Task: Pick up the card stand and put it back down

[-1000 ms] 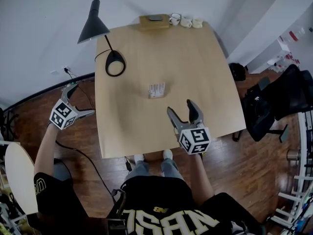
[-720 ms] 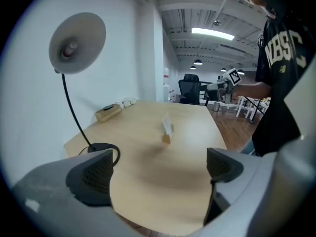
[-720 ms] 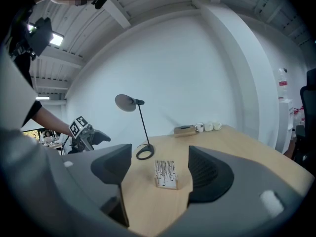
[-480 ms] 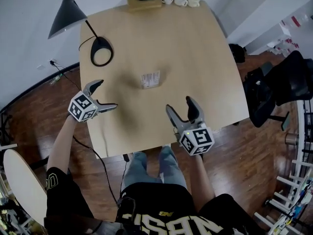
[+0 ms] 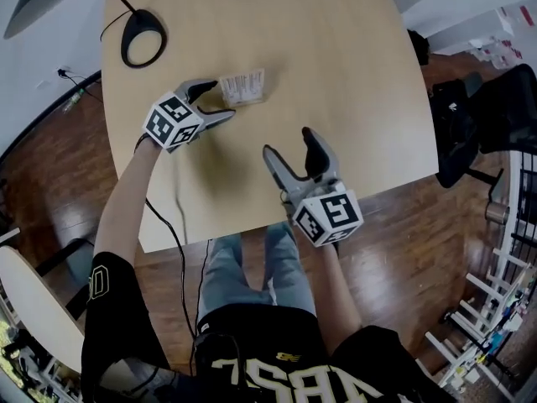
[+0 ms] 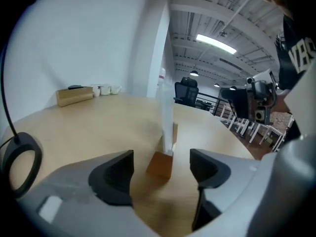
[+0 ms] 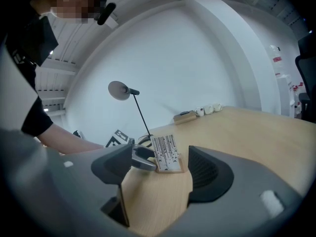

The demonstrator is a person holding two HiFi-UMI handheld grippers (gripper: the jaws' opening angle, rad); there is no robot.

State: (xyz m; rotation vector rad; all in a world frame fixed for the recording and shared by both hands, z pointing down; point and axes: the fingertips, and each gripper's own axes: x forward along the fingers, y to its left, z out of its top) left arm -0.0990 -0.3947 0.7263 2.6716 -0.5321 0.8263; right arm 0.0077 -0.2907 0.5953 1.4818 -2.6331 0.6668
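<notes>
- Since earlier, our left gripper (image 5: 220,99) has reached the stand (image 5: 243,86); its jaws are closing around it, not yet touching.
- Our right gripper (image 5: 289,143): jaws narrowly apart, empty.

The desk (image 5: 336,74) is pale wood with a smooth matt finish, the card stand (image 5: 242,87) has a brown wooden base carrying a printed white card, and the floor (image 5: 453,225) is dark, glossy wood boarding.
</notes>
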